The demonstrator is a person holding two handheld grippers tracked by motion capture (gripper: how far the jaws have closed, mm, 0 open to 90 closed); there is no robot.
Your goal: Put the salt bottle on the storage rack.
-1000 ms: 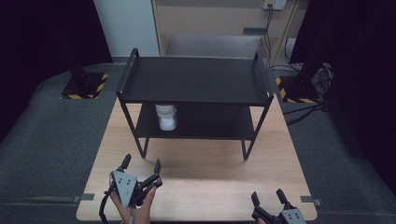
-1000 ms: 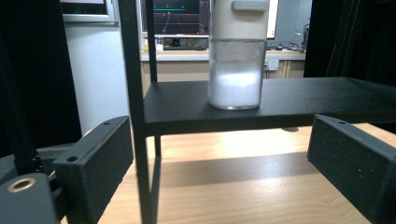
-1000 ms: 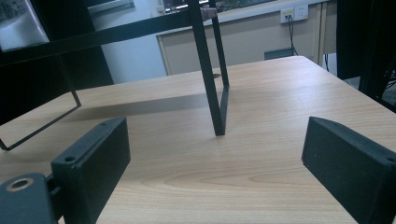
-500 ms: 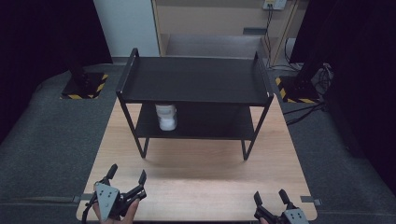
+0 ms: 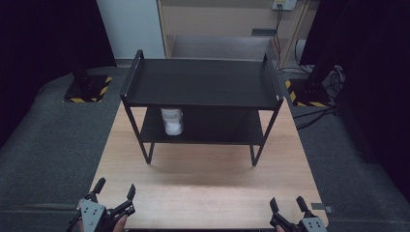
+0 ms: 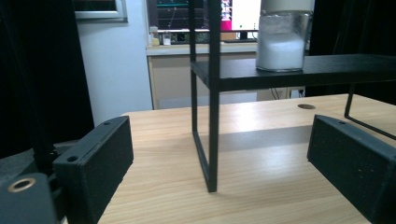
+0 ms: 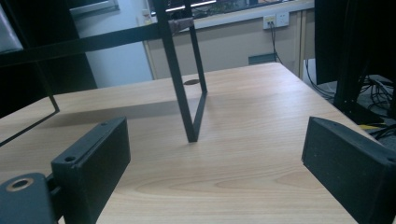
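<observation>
A black two-tier metal shelf (image 5: 200,82) stands on the far half of the wooden table (image 5: 203,193). On its lower tier, toward the left, sits a clear jar of white powder (image 5: 172,121), which the left gripper view shows as the jar (image 6: 282,39) on the lower tier (image 6: 299,70). My left gripper (image 5: 115,191) hovers open at the table's near left corner, with nothing between its jaws. My right gripper (image 5: 288,208) is open at the near right corner, also holding nothing. The right gripper view looks at the shelf's front leg (image 7: 180,84).
Grey carpet surrounds the table. Two stand bases with yellow-black striped edges (image 5: 87,89) (image 5: 309,92) sit on the floor beside the shelf's far corners. Cables (image 5: 333,77) lie at the right. A wooden cabinet (image 5: 227,24) stands behind the table.
My left gripper has drawn back toward the near left corner of the table and sits lower in the high view. The right gripper has barely moved.
</observation>
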